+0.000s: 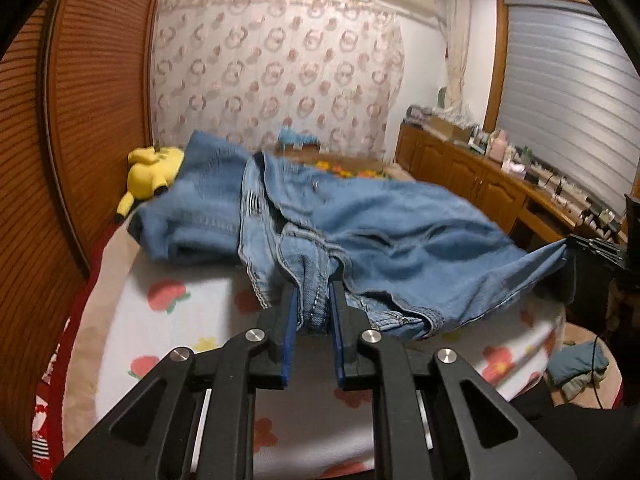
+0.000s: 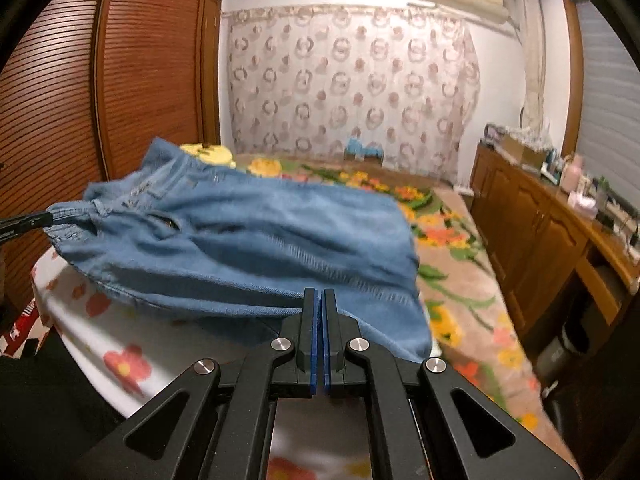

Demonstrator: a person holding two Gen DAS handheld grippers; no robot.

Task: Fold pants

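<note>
The bed (image 2: 460, 280) fills most of both views; a soft white blanket with red and yellow printed flowers (image 1: 192, 320) covers its near part, and a thicker beige flowered cover lies further back. On this blanket, and partly lifted above it, lie the blue denim pants (image 1: 360, 220). They are large, heavy and creased, with pale stitched seams and a thick waistband.

The long side of the pants runs across between the two tools, so the cloth hangs like a band from one grip to the other, while the rest trails away from the person toward the patterned curtain. Each hand is at one end of this near edge, and neither is clearly nearer to the middle. The coming fold probably depends on carrying this held edge forward over the far part.

The left gripper (image 1: 314, 312) is clamped narrowly on a bunched, thick seam of the pants; the blue pads press the denim from both sides. The right gripper (image 2: 319, 308) is closed almost fully, with a thin hem of the same pants pinched between its pads.

A small yellow plush toy (image 1: 150, 170) lies beside the far corner of the pants, near the brown slatted wardrobe door (image 1: 80, 120).
</note>
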